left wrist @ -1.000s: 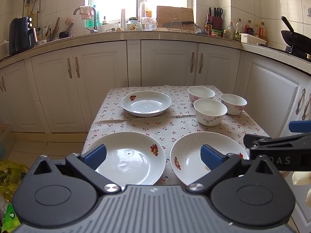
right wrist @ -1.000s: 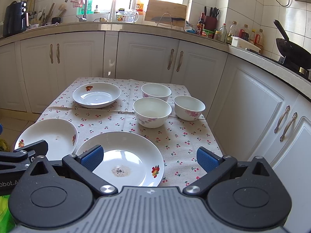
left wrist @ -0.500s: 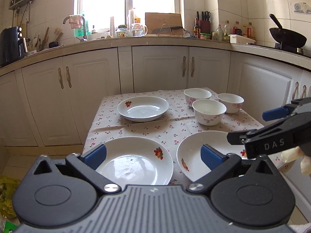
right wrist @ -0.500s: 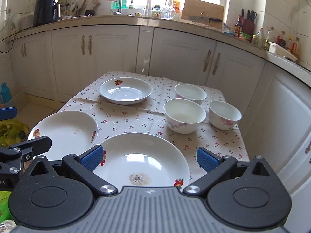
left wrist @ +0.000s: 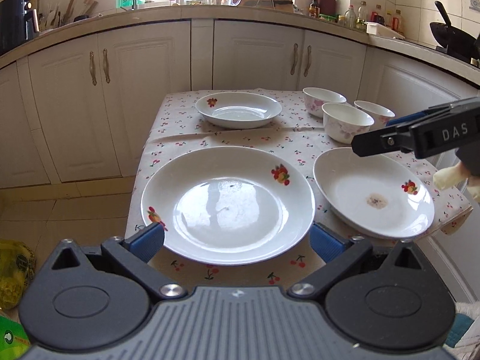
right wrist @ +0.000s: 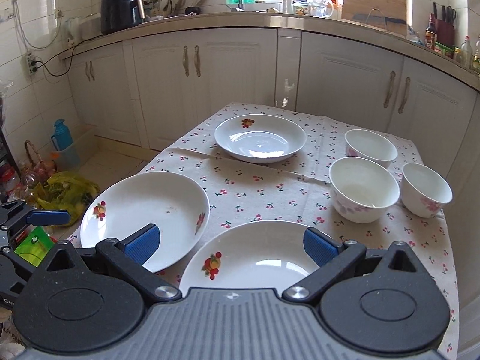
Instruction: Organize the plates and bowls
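Three white plates with fruit prints lie on a cherry-print tablecloth. The near left plate (left wrist: pixel 228 204) (right wrist: pixel 144 216) sits just ahead of my open, empty left gripper (left wrist: pixel 237 240). The near right plate (left wrist: pixel 373 192) (right wrist: pixel 255 258) has a brown stain and sits under my open, empty right gripper (right wrist: pixel 231 244), which also shows from the side in the left wrist view (left wrist: pixel 372 145). The far plate (left wrist: pixel 238 109) (right wrist: pixel 259 138) lies at the back. Three white floral bowls (right wrist: pixel 364 189) (right wrist: pixel 370 144) (right wrist: pixel 426 189) stand at the back right, also seen in the left wrist view (left wrist: pixel 348 121).
The small table (right wrist: pixel 270 186) stands in front of white kitchen cabinets (right wrist: pixel 210 75). A yellow bag (right wrist: pixel 66 192) and a blue bottle (right wrist: pixel 61 135) sit on the floor to the left. A black wok (left wrist: pixel 450 33) is on the counter at right.
Both grippers have moved forward and down toward the near plates, which now look much larger. Both jaws stayed open.
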Motion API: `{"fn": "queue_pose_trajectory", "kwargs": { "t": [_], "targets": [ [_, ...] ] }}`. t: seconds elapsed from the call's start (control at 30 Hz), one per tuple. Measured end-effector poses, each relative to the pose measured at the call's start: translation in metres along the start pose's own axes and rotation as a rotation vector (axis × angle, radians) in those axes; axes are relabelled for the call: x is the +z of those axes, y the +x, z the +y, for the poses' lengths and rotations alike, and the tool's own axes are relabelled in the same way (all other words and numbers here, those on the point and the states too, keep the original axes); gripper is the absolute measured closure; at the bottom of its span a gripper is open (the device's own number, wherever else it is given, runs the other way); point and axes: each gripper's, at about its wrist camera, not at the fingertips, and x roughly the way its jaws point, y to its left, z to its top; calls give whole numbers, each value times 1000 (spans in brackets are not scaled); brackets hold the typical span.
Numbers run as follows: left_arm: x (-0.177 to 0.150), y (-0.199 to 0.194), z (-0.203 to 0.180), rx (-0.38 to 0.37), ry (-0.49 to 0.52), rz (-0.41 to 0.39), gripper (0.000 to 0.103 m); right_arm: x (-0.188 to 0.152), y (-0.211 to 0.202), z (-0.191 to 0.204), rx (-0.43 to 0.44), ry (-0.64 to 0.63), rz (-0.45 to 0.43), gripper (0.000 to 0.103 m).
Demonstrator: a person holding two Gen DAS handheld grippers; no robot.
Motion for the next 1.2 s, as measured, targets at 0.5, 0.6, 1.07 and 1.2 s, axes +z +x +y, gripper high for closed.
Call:
{"fn": "queue_pose_trajectory", "kwargs": {
  "t": [0.5,0.6,1.07,1.2],
  "targets": [
    [-12,22,24,-54,70,91,1,25,59,23,89,-169,104,0],
    [-12,28,26,-59,88,99,1,30,72,27,120,-185,131,0],
    [-7,45,38,-144,168,128,1,49,136,15,276,-115,274,4],
    [-7,47,38,-161,171,134,1,50,147,14,306,-108,307,19]
  ]
}}
